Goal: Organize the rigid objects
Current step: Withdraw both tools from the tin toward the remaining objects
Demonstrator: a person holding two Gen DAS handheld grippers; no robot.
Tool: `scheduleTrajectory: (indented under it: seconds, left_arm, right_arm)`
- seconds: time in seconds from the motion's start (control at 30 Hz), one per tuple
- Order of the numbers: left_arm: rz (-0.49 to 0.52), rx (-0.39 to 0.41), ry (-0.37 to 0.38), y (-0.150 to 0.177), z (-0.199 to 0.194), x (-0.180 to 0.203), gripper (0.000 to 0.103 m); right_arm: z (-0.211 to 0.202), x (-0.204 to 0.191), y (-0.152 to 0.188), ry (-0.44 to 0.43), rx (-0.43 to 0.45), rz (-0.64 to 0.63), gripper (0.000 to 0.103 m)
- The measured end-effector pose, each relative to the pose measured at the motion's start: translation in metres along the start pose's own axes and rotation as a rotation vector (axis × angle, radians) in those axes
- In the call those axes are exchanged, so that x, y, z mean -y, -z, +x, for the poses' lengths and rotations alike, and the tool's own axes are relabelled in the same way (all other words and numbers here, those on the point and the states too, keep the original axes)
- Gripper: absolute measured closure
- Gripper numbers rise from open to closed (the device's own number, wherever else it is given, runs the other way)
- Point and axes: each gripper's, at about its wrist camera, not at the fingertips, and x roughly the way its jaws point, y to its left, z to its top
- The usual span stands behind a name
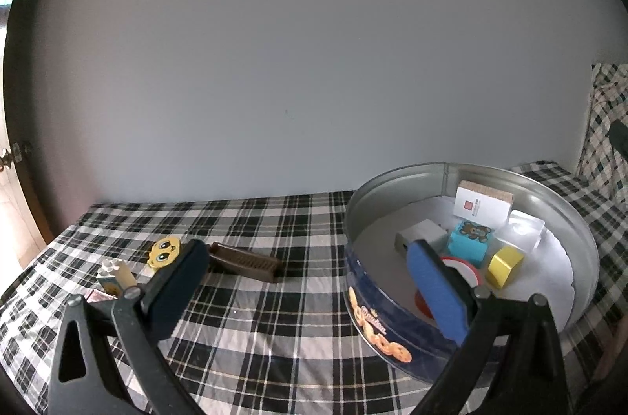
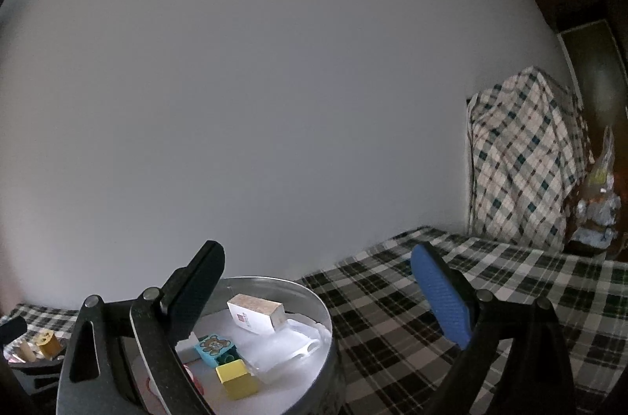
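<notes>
Cookie tin already holds several blocks; brown brush, yellow face block and small white brick left on the plaid cloth. I've both grippers wide apart, empty.

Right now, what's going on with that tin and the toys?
A person is sorting small hard things into a round tin on a checked cloth. Both grippers, left and right, are open and hold nothing. The tin already holds a yellow block, a blue bear block and a white box. A brown comb and a yellow face piece lie outside it.
</notes>
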Motion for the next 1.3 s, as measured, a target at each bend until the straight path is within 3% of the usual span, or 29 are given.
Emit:
scheduleTrajectory:
  seconds: [0.23, 0.67, 1.03, 1.3]
  left_arm:
    - [-0.007, -0.006, 0.008, 0.001, -0.001, -0.01, 0.001]
    - [-0.033, -0.014, -0.014, 0.003, 0.0, -0.044, 0.001]
    - [-0.082, -0.042, -0.061, 0.008, 0.007, -0.096, 0.001]
    - [-0.121, -0.121, -0.108, 0.014, 0.02, -0.142, 0.001]
  right_arm:
    - [-0.014, -0.014, 0.001, -0.02, 0.013, -0.022, 0.005]
    - [-0.022, -0.059, 0.013, -0.088, -0.052, -0.018, 0.005]
    - [-0.03, -0.121, 0.026, -0.165, -0.087, -0.051, 0.005]
    - [-0.034, -0.163, 0.035, -0.23, -0.122, -0.06, 0.005]
